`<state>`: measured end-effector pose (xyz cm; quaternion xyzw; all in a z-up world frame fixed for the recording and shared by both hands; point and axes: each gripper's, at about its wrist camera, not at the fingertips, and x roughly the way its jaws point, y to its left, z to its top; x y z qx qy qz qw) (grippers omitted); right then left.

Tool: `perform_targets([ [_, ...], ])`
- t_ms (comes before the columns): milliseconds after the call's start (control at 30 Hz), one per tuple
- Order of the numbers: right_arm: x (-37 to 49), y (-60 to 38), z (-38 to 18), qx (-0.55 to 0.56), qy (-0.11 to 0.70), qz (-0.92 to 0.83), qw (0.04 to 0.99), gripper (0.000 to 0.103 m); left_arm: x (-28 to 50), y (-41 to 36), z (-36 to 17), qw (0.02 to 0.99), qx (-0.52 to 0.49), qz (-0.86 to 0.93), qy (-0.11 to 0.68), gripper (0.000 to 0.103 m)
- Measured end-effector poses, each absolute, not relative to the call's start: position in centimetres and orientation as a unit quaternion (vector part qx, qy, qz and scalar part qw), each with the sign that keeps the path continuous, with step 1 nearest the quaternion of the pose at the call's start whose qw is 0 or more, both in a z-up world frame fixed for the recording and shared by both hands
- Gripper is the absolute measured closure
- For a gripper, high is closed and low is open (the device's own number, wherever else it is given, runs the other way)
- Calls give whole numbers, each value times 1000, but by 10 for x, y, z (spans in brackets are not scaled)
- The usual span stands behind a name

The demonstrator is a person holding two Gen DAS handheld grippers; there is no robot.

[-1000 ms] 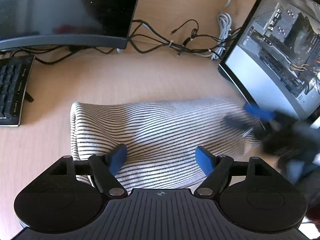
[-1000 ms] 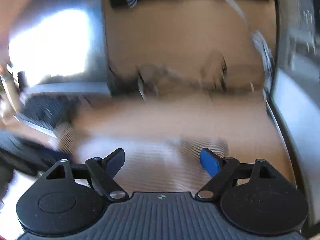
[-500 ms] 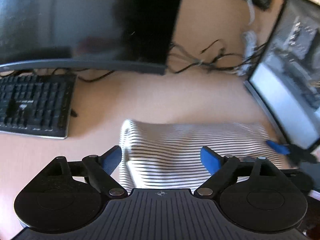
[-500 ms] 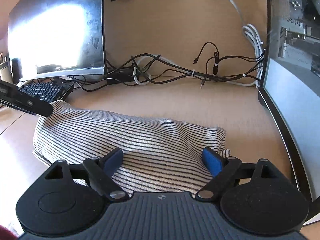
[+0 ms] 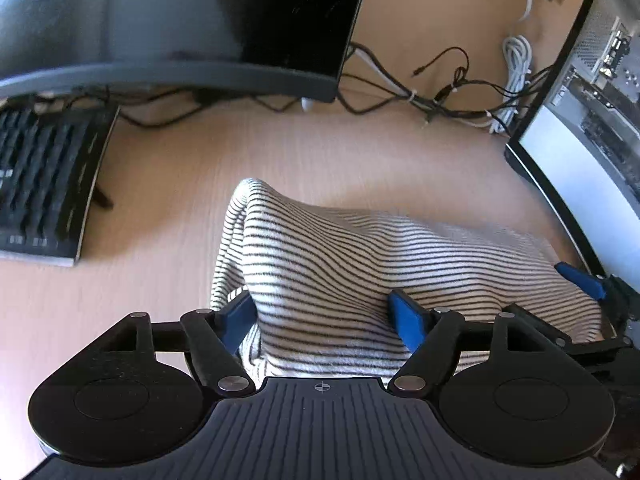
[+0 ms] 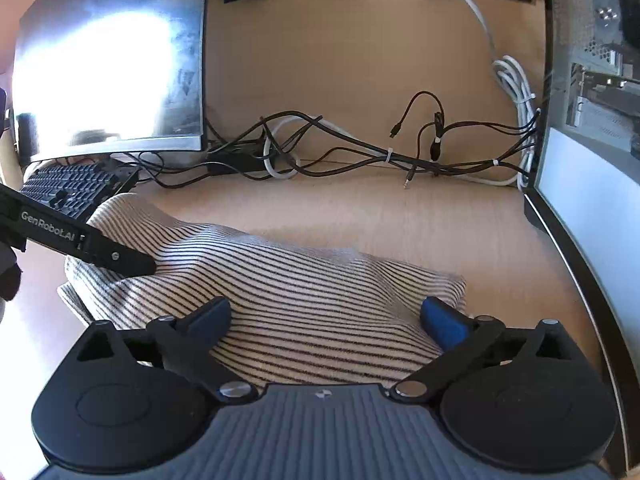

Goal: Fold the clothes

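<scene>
Looked soft and limp, striped cloth [image 5: 384, 264], best taken at edge; left gripper [image 5: 322, 314] and right gripper [image 6: 328, 320] spread wide, holding nothing.

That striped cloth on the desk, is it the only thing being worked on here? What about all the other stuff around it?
Part of the job:
- striped garment, bunched on the desk
- left gripper, open over it
- right gripper, open over it

Just lying about:
- keyboard
- monitor
- tangle of cables
- computer case
</scene>
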<state>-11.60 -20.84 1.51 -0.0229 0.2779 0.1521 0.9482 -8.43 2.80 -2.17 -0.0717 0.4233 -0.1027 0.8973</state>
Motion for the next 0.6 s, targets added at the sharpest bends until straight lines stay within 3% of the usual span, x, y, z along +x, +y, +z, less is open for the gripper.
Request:
perform_targets([
  [200, -90, -213, 13, -7, 291, 163, 943, 0, -62, 26, -23, 901, -65, -98, 417, 20],
  [600, -94, -229, 34, -27, 305, 129, 943, 0, -71, 24, -22, 900, -74, -86, 420, 19],
])
